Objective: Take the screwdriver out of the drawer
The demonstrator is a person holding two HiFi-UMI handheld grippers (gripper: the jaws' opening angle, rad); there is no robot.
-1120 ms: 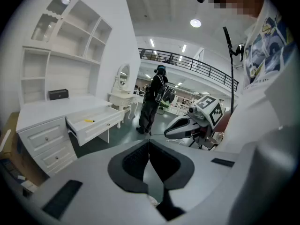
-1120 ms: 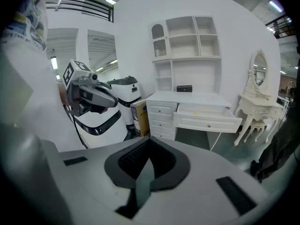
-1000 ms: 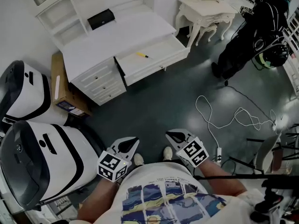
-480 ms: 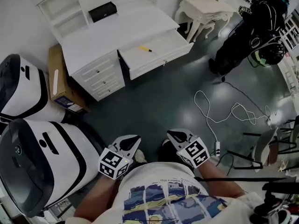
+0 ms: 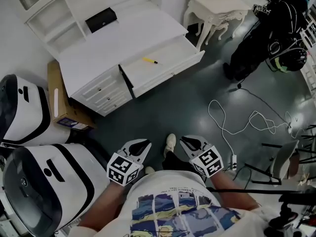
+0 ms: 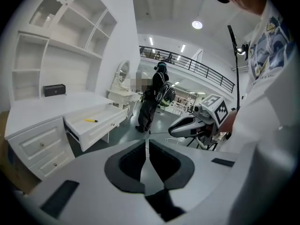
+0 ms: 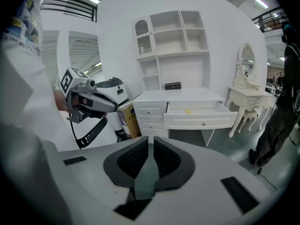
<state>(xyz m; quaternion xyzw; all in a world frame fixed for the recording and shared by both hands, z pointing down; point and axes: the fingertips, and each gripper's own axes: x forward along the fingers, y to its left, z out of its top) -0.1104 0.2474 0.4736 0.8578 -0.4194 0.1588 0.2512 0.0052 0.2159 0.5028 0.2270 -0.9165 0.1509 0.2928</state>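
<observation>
A yellow screwdriver (image 5: 149, 60) lies in the open drawer (image 5: 174, 73) of a white desk, far ahead across the dark floor. It also shows in the left gripper view as a yellow screwdriver (image 6: 91, 120) and in the right gripper view as a small yellow screwdriver (image 7: 189, 110). My left gripper (image 5: 142, 145) is held close to my body, shut and empty. My right gripper (image 5: 187, 142) is level with it. Its jaws have just been opening to a narrow slit, with nothing between them. Both grippers are far from the drawer.
Two large white machines (image 5: 42, 181) stand at my left, with a cardboard box (image 5: 57, 100) by the desk. A small black box (image 5: 101, 19) sits on the desktop. A white cable (image 5: 237, 122) trails across the floor at right, near a white dressing table (image 5: 217, 9) and a bulky black shape (image 5: 266, 38).
One shoe has stepped forward between the grippers, towards the desk. Both grippers have shifted a little forward with the body. The right jaws have parted slightly.
</observation>
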